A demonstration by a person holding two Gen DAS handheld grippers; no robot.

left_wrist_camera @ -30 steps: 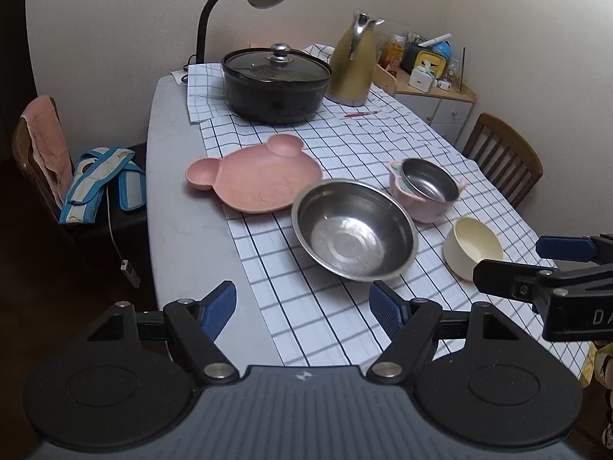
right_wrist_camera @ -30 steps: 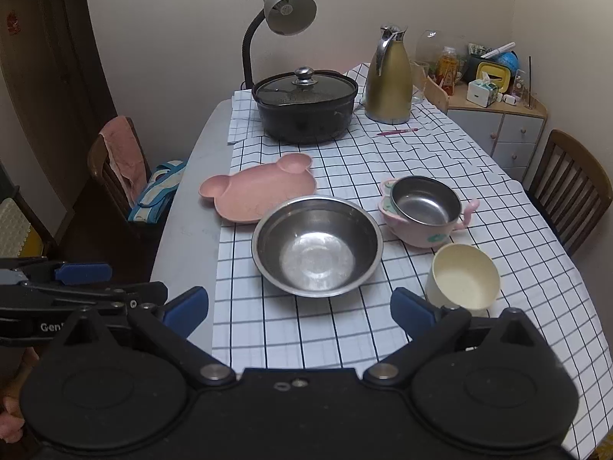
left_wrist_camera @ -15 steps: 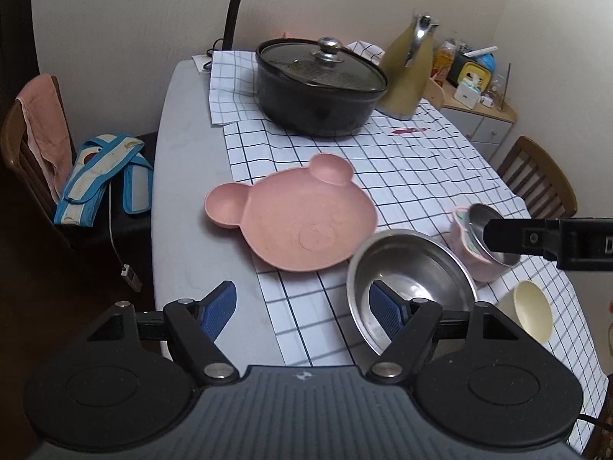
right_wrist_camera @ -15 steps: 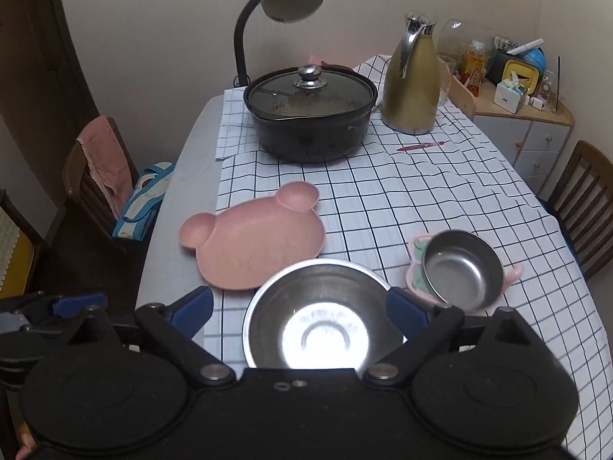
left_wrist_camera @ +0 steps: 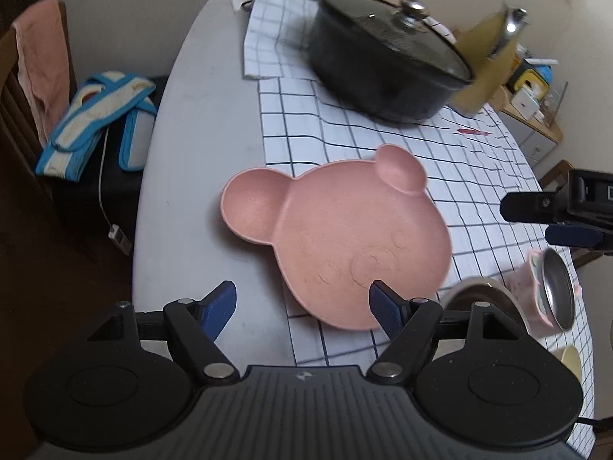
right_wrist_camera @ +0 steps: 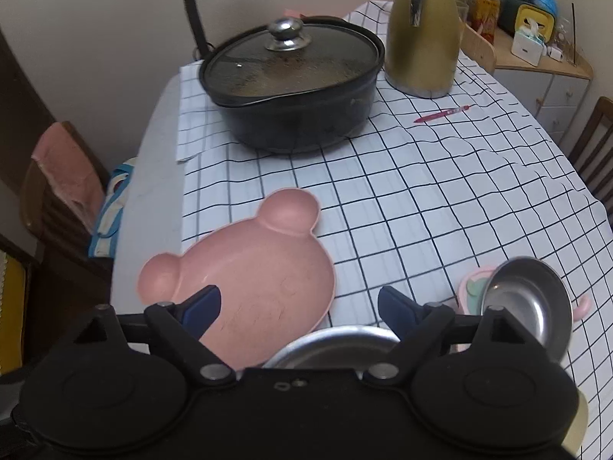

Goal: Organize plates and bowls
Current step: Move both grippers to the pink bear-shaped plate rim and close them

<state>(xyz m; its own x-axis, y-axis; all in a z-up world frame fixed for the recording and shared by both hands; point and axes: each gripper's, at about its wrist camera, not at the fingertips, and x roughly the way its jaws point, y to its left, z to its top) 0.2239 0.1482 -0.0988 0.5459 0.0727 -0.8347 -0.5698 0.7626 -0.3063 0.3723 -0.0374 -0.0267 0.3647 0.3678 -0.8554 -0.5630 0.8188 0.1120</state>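
Pink bear-shaped plate (left_wrist_camera: 345, 237) beneath both open hand-held grippers, untouched.

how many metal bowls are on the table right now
2. The small steel bowl sits tilted in the pink handled bowl at the right. The large steel bowl lies nearest, beside the pink bear plate, mostly hidden behind the right hand-held gripper. Others could be hidden.

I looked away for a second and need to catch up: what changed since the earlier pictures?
Both grippers advanced over the table and down toward the pink bear plate. The right gripper has its jaws just closing somewhat, nothing between them; the left gripper stayed open and empty. The dishes and the black pot haven't moved.
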